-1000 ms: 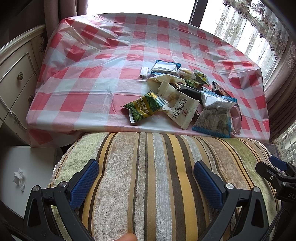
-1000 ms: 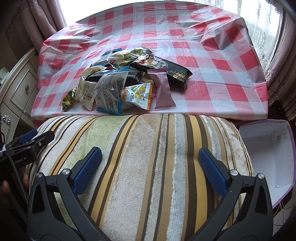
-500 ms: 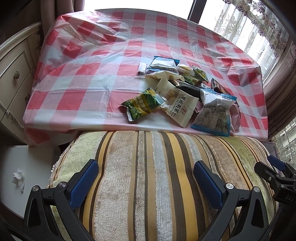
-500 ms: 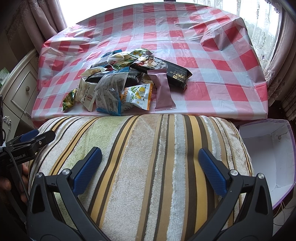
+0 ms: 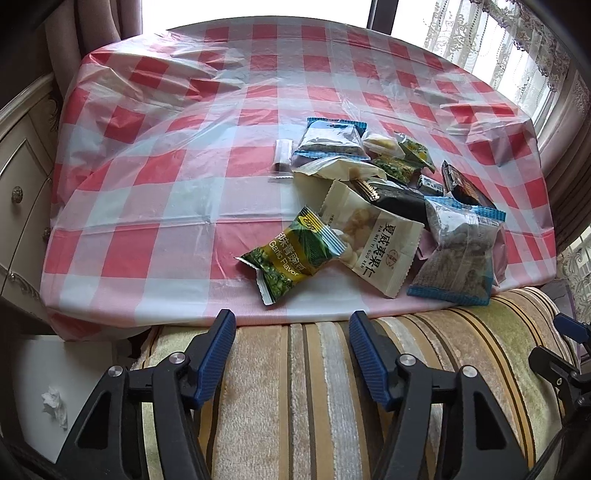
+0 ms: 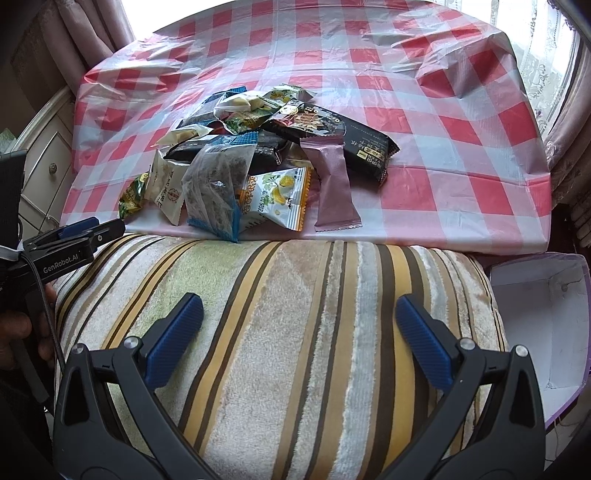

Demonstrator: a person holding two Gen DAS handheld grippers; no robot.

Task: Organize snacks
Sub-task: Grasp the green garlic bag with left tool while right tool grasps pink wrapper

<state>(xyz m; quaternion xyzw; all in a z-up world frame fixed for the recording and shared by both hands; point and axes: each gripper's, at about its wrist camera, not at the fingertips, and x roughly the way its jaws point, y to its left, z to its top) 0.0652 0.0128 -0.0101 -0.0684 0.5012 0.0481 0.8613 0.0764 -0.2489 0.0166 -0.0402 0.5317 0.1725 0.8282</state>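
Crinkled checked plastic tablecloth (image 5: 177, 192) bears glossy snack packets (image 6: 258, 162) near striped plush cushion (image 6: 295, 332).

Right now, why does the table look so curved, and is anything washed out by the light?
Left wrist view: fisheye lens bows the tablecloth edges; the window behind is blown out white. Right wrist view: same bending, corners darkened, glare on the cloth's wrinkles; the snacks stay sharp.

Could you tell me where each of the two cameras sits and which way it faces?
Left wrist: on the left gripper, over the striped cushion, facing the snack pile; right gripper's tip at the right edge.
Right wrist: on the right gripper, facing the pile; left gripper at left.
Shared: pile, cushion, checked tablecloth.
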